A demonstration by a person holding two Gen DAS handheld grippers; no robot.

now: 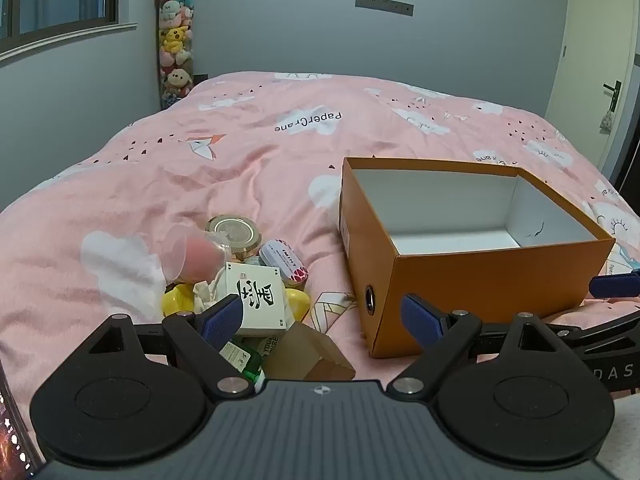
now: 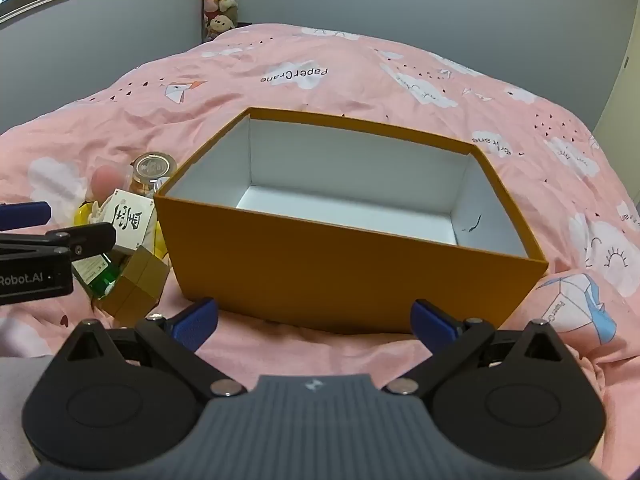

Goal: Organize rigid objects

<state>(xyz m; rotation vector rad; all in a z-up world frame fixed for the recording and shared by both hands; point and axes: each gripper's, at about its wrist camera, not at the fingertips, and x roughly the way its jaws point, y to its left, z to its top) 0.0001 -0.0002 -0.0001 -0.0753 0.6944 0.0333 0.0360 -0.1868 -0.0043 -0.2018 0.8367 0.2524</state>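
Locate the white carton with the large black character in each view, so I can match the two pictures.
Left wrist view: the white carton sits lower left of centre, in the pile, just beyond the left claw's left finger.
Right wrist view: far left at mid-height, tucked beside the box's left corner.
Shared landmark: the open orange box, to the carton's right in both.

We read both views as fisheye lenses behind spread jaws, tilted down over the pink bed (image 1: 240, 168). Left wrist view sits close above the clutter pile (image 1: 248, 280); right wrist view faces the orange box (image 2: 352, 264) from near. Both share box, pile, far wall.
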